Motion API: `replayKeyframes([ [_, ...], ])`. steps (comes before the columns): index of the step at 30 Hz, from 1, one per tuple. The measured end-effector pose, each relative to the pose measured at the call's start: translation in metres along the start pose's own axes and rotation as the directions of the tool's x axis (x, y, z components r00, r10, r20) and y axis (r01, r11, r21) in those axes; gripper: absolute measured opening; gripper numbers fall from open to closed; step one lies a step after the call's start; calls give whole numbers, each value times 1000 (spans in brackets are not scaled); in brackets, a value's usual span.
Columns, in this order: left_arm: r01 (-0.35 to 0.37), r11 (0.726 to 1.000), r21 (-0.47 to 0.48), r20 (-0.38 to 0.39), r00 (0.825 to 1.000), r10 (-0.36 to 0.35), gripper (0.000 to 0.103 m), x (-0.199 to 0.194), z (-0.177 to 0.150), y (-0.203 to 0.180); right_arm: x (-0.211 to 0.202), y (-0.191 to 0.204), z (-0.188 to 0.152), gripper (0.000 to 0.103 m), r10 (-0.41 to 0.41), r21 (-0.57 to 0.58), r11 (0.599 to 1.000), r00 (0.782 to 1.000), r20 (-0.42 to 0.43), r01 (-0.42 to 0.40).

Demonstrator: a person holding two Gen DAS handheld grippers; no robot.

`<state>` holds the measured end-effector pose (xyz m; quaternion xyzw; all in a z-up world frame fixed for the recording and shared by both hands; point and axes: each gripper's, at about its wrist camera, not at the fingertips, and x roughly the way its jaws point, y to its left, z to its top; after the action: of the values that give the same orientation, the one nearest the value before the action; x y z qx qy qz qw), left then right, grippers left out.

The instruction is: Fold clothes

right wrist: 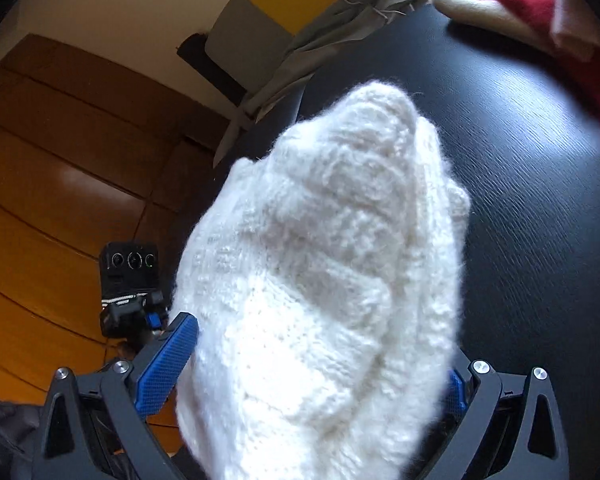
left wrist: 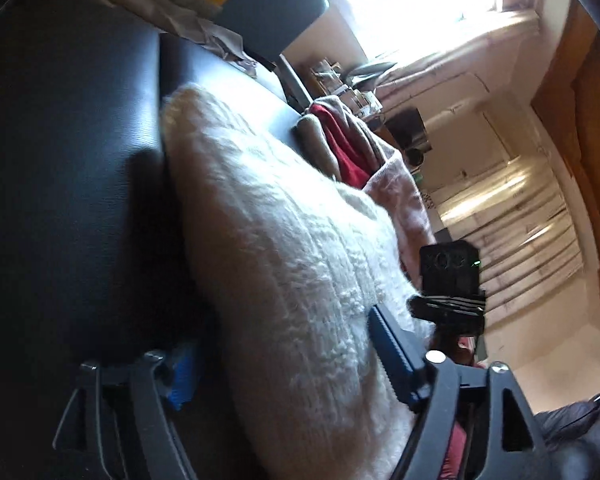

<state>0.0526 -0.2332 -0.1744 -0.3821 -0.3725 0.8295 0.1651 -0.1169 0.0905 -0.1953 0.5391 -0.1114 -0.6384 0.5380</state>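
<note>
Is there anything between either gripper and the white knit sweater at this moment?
Nothing visible. The white knit sweater already lies between the open fingers of the right gripper and of the left gripper, on the black table.

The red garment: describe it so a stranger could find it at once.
Start from the black table and the big fluffy white knit sweater lying on it. Past the sweater's far end sits a small heap of clothes at the table edge. The red garment lies in that heap, the only deep red piece, tucked between a beige fabric and a pale pink one.
</note>
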Motion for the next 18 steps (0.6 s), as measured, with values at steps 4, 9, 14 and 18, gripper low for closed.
replayKeyframes([
  [4, -39, 999, 31, 37, 999, 38, 50, -5, -5, -12, 8, 18, -2, 102, -102, -86, 991, 995, -15, 100],
  [9, -124, 992, 19, 174, 978, 119, 46, -72, -27, -8, 27, 46, -1, 81, -110, -90, 990, 993, -44, 106],
  [14, -260, 959, -113, 357, 890, 283, 46, -186, -67, 26, 113, 114, 13, 81, -9, -203, 979, 981, -194, -32],
  [18, -351, 901, -255, 477, 764, 433, 46, -281, -97, 59, 225, 222, 26, 81, 43, -388, 902, 934, -354, -188],
])
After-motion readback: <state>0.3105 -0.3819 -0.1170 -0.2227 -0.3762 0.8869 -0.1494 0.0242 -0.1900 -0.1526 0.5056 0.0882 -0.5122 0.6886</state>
